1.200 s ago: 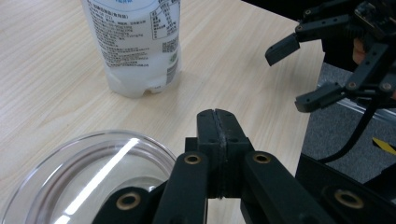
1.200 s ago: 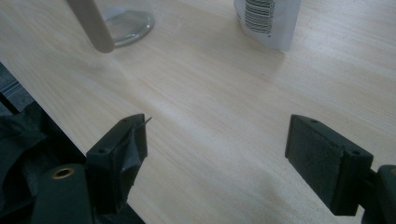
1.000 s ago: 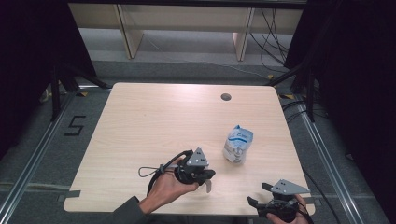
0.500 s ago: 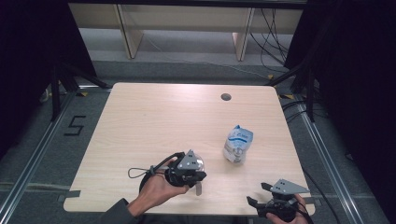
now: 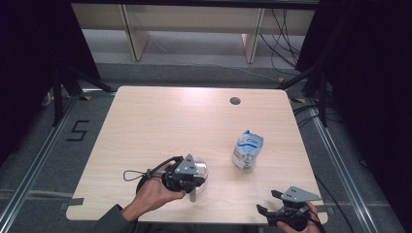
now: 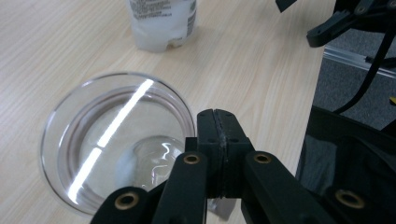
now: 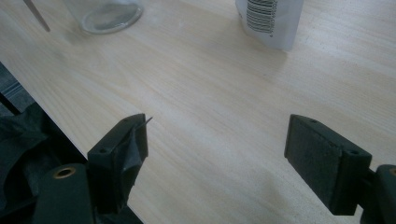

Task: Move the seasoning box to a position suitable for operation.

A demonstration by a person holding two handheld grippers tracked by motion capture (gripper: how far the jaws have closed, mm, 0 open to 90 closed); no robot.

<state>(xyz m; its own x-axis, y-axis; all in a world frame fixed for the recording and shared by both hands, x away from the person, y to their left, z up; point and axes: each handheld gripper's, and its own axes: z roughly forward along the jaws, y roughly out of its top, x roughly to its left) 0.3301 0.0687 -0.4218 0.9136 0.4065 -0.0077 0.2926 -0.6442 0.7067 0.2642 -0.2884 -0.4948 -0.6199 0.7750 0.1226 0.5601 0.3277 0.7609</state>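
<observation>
A pale wooden table (image 5: 160,126) with rounded corners is seen from above, a small dark round hole (image 5: 235,101) set near its far edge. Right of centre a white plastic pouch (image 5: 247,150) with blue print is stood on the wood; in the right gripper view a barcode is seen on it.

At the near left a clear glass bowl (image 6: 116,140) is stood upright on the table, round and deep, with a thick base and a bright streak of light reflected across it. The left gripper (image 6: 219,135) is held just over its near-right rim, jaws pressed flat together with nothing seen between them. It is gripped from behind by the left hand (image 5: 153,194), the forearm brought in from the near edge.

The right gripper (image 7: 215,149) is held low at the near right corner, jaws set wide apart over bare wood, well apart from pouch and bowl.
</observation>
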